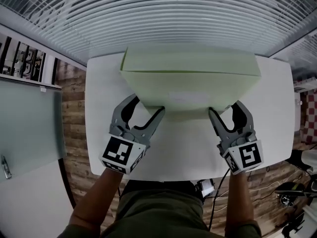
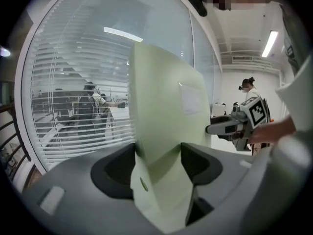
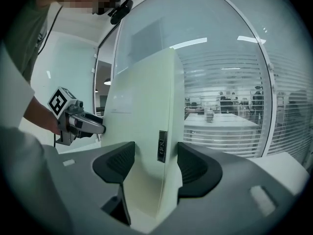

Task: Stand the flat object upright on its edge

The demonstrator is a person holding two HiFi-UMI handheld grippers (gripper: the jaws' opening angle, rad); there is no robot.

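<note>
A flat pale green box (image 1: 190,78) is raised steeply on the white table (image 1: 104,133). Its thin top side faces up and its broad face, with a white label, is turned toward me. My left gripper (image 1: 148,104) is shut across the box's thickness at its lower left. My right gripper (image 1: 225,107) is shut on it at the lower right. In the left gripper view the box (image 2: 164,111) fills the gap between the jaws (image 2: 157,153), with the right gripper (image 2: 239,124) beyond. In the right gripper view the box (image 3: 146,121) is clamped likewise (image 3: 156,155). Its bottom edge is hidden.
Window blinds (image 1: 173,14) run behind the table's far edge. A frosted glass panel (image 1: 27,123) stands at the left over wooden flooring (image 1: 74,148). Cables and chair parts (image 1: 292,192) lie at the lower right. A person (image 2: 248,89) stands far off.
</note>
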